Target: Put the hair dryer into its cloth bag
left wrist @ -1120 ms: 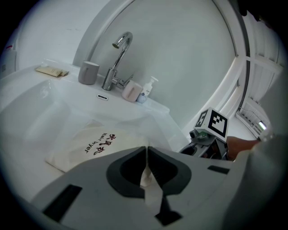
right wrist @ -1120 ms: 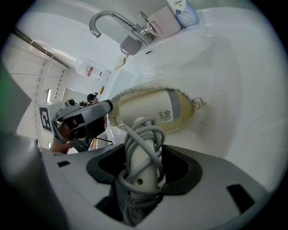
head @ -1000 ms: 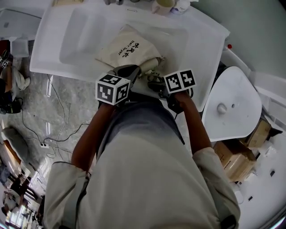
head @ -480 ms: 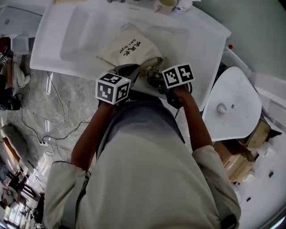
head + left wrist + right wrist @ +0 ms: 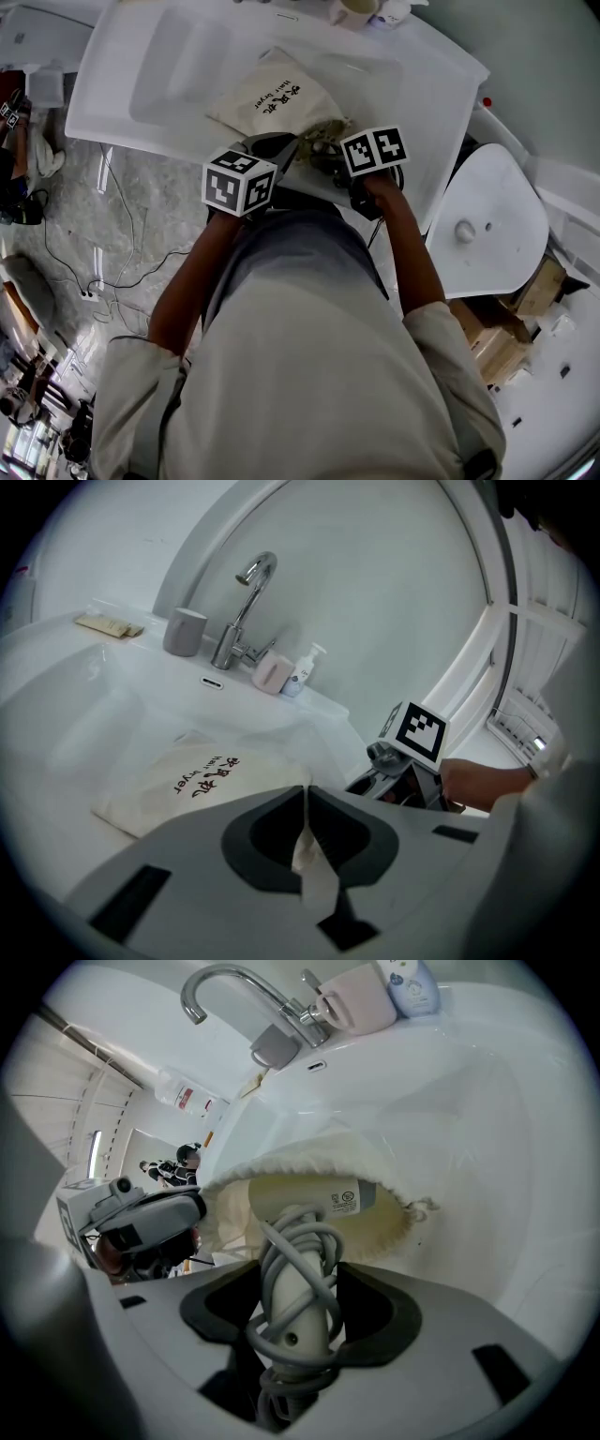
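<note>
Scene: one white wash basin (image 5: 169, 66) fills the upper half of the head view, with a person standing over it.

Count on the basin ledge, upper part of the left gripper view: one chrome tap (image 5: 246, 607), one grey cup (image 5: 185, 630), one pink cup (image 5: 272, 674), one small pump bottle (image 5: 302, 672), one flat packet (image 5: 110, 625) at the far left.

Task items: one cream cloth bag (image 5: 277, 103) with dark lettering lies flat in the basin, its mouth turned toward the lower edge of the frame. One hair dryer (image 5: 298, 1241), pale grey, with its cord wound round the handle.

Grippers: two, side by side at the bag's mouth.
- Left gripper (image 5: 307, 794): jaws drawn narrow, pinching a fold of the bag's rim cloth between the pads.
- Right gripper (image 5: 300, 1283): jaws clamped on the hair dryer's handle, over the cord loops.

Position of the hair dryer: its head sits inside the open, gathered mouth of the bag, label side showing; the handle and cord remain outside, in the right gripper's jaws.
</note>
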The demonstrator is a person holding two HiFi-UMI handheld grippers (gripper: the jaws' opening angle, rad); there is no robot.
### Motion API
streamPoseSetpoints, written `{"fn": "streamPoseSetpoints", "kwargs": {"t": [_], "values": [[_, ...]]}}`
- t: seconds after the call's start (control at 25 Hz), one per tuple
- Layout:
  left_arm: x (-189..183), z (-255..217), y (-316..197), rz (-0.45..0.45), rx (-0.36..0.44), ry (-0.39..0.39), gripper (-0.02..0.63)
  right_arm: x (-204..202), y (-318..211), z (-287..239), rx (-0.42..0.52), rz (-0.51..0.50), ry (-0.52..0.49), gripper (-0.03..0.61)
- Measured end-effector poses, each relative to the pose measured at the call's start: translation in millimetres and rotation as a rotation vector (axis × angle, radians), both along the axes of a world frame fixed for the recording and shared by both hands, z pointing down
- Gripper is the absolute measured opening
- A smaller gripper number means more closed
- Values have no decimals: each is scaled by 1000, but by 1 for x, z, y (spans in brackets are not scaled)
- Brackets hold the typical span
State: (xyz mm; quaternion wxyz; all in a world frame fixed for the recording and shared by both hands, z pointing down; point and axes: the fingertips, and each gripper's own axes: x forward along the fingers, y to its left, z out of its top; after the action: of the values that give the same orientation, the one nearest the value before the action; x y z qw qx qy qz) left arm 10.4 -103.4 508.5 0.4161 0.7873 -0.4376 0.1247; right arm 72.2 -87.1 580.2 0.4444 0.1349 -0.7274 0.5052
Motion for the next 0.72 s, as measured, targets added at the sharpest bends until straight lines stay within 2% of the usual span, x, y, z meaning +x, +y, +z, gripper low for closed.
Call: {"fn": "streamPoseSetpoints", "kwargs": {"t": [0.72], "values": [[8, -4, -2, 17, 1, 26, 23, -12, -21, 12, 80, 6, 25, 254]]}}
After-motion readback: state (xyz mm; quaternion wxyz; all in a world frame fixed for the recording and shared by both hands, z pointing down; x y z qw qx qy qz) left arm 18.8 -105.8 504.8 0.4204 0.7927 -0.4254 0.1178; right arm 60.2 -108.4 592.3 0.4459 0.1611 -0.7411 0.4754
